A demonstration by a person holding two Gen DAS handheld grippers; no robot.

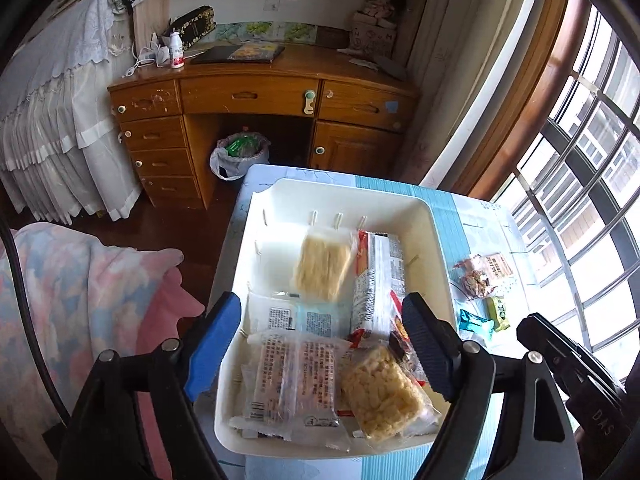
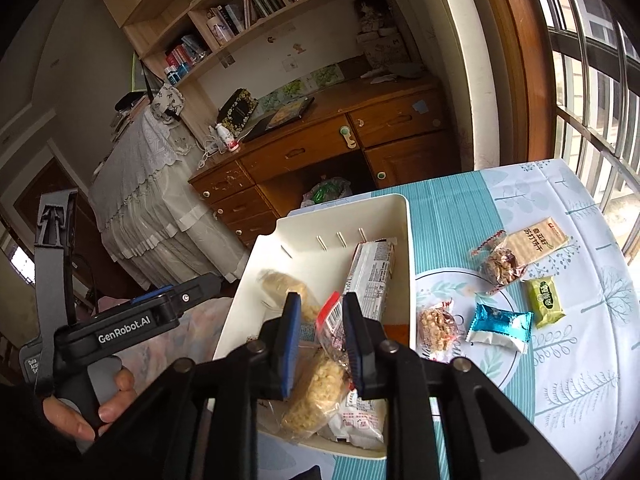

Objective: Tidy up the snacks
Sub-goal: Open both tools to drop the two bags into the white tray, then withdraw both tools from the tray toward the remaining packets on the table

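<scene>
A bedroom, daylight pouring through the barred window at three o'clock, a wooden desk (image 1: 256, 96) against the far wall at twelve, and up front a counter (image 2: 452, 216) under a teal leaf-print cloth. On it sits the white bin (image 1: 424, 216), already well stocked: a pale noodle-like block (image 1: 322, 262) lying flat toward twelve, a long printed cracker pack (image 1: 378, 276) beside it at one o'clock, two clear-wrapped bars (image 1: 294, 384) and a yellow puffed-rice cake (image 1: 380, 392) nearest the cameras at six.

The left gripper (image 1: 324, 348) hangs over the bin's near end, fingers spread wide, nothing pressed between them; looks like it has let go and is simply clear of the load. The right gripper (image 2: 320, 344) is nosed down over the same corner, fingers only narrowly apart, a red-edged clear wrapper (image 2: 330, 322) sitting in the gap. The pads don't appear to pinch it, so I'd call that a drop into the bin rather than a hold.

Still waiting out on the cloth, at two to three o'clock of the bin in the right wrist view: a tan cracker packet (image 2: 536, 242), a nutty clear-wrapped piece (image 2: 500, 266), a green sweet (image 2: 544, 296), a blue-and-white sachet (image 2: 500, 326) and a rice-crisp piece (image 2: 436, 328) just beside the bin wall. By my reckoning more than half is packed, and those loose ones come next.
</scene>
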